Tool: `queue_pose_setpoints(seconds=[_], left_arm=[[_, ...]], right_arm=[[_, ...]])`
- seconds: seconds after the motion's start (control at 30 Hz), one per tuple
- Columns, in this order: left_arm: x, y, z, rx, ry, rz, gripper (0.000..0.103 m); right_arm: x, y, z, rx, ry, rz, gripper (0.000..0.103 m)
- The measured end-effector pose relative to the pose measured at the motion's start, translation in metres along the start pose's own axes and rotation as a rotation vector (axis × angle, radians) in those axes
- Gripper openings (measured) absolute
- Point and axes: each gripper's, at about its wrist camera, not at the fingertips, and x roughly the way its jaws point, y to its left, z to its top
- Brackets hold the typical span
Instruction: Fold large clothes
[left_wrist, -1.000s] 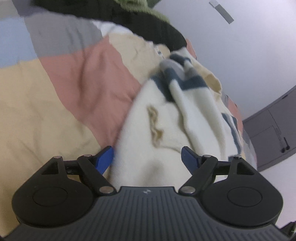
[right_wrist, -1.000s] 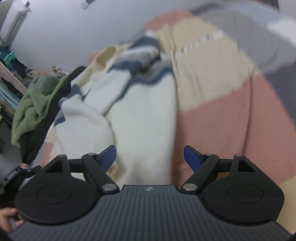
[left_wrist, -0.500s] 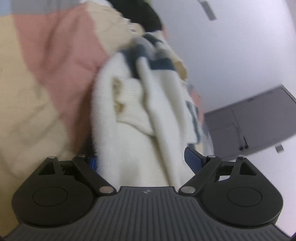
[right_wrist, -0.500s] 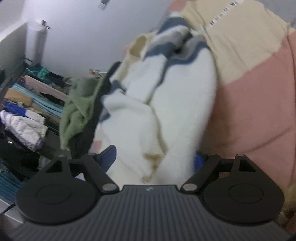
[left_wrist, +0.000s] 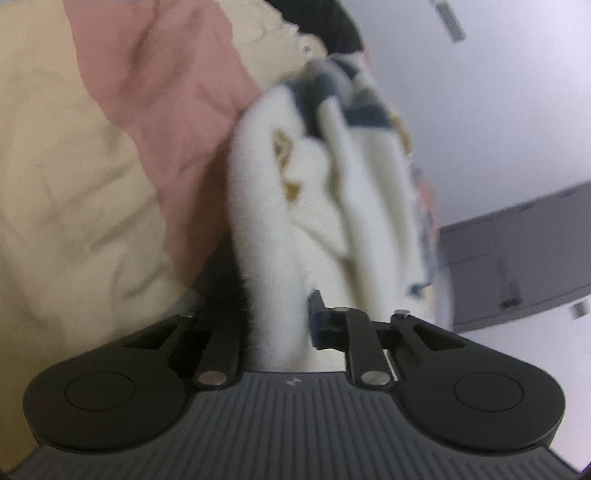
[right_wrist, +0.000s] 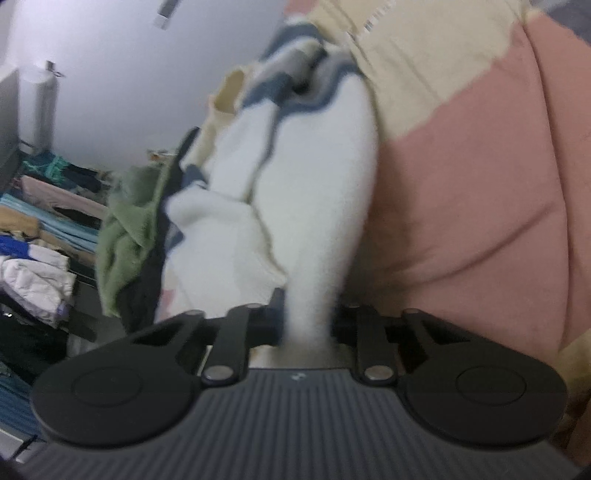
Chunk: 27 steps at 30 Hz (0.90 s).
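Left gripper (left_wrist: 282, 325): jaws closing, narrow, with a bunched fold of the cream fleece garment (left_wrist: 317, 206) pinched between them. One blue pad (left_wrist: 316, 317) shows at the right of the fold; the other is hidden behind the fabric. From the grip the garment runs away from the camera in thick rolls, ending in navy and grey stripes at its far end.

Right gripper (right_wrist: 308, 325): jaws closing, narrow, clamped on a second narrow neck of the same cream fleece garment (right_wrist: 317, 192). Its pads are mostly covered by the cloth. The fabric widens beyond the grip, again with navy and grey stripes at the far end.

Garment lies bunched on a patchwork bedspread (left_wrist: 85, 177) of beige, pink and grey blocks (right_wrist: 480, 192). Beside it in the right wrist view: an olive green garment (right_wrist: 125, 243) heaped over something dark, and beyond that stacked clothes (right_wrist: 40, 236) against a pale wall. Left wrist view shows a grey cabinet (left_wrist: 517, 254) at right. Both views are motion-blurred.
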Motion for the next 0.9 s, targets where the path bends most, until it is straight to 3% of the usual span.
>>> queue_pose_setpoints(seconds=[0.2, 0.33, 0.63, 0.9], left_arm=[[-0.050, -0.017, -0.002, -0.033, -0.087, -0.227, 0.008], [-0.079, -0.034, -0.005, -0.007, -0.096, -0.316, 0.008], [-0.167, -0.066, -0.044, 0.103, -0.073, -0.430, 0.008], [-0.245, -0.122, -0.074, 0.190, -0.089, -0.517, 0.008]], right_arm=[[-0.043, 0.017, 0.005, -0.024, -0.124, 0.154, 0.013], [-0.073, 0.021, 0.007, 0.000, -0.151, 0.245, 0.012], [-0.154, 0.055, 0.001, -0.087, -0.198, 0.403, 0.011], [-0.224, 0.110, 0.007, -0.209, -0.236, 0.474, 0.010]])
